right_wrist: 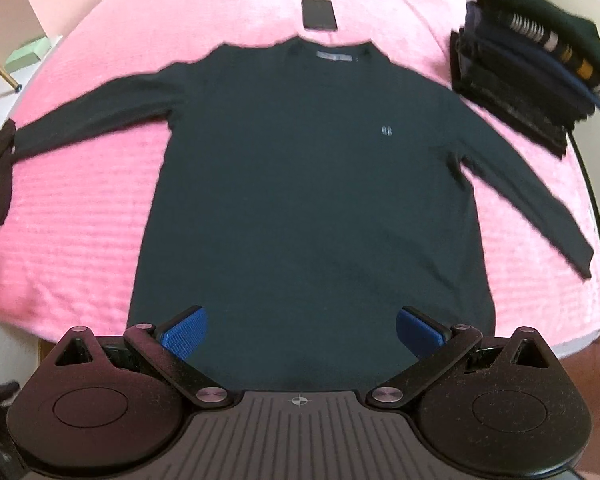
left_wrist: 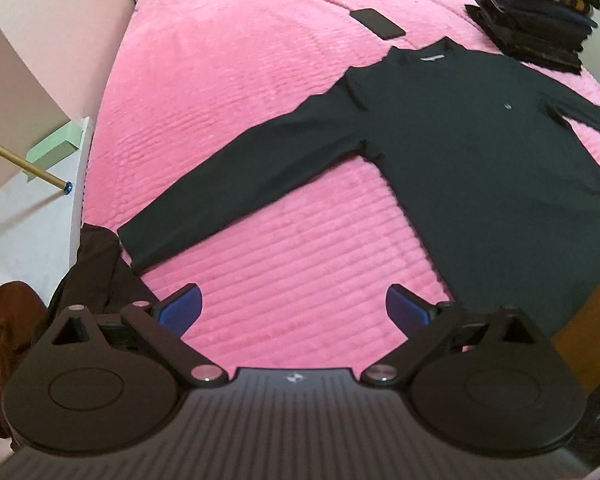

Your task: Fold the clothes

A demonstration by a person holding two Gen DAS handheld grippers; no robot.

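Two blue-padded fingers of the left gripper (left_wrist: 294, 308) stand wide apart with nothing between them, hanging over the pink ribbed bedspread (left_wrist: 240, 80) in the left wrist view. Beyond them a dark long-sleeved sweater (left_wrist: 460, 152) lies flat and face up on the bedspread, one sleeve (left_wrist: 236, 188) stretched out toward the bed's near left edge, its cuff ending just beside a crumpled dark brown garment (left_wrist: 96, 268) that hangs at that edge. A black phone (left_wrist: 377, 23) lies past the collar, and a stack of folded dark clothes (left_wrist: 536, 16) sits at the far right, close to the sweater's shoulder. From the right wrist view, the right gripper (right_wrist: 302, 332) is likewise spread open and empty, poised above the sweater's (right_wrist: 308, 184) lower hem, with the body of the garment filling the space between the fingers. Both sleeves angle outward and down, a small pale logo (right_wrist: 385, 131) shows on the chest, the phone (right_wrist: 319, 14) lies above the neckline, and the folded stack (right_wrist: 528, 72) stands to the right, near the right sleeve.
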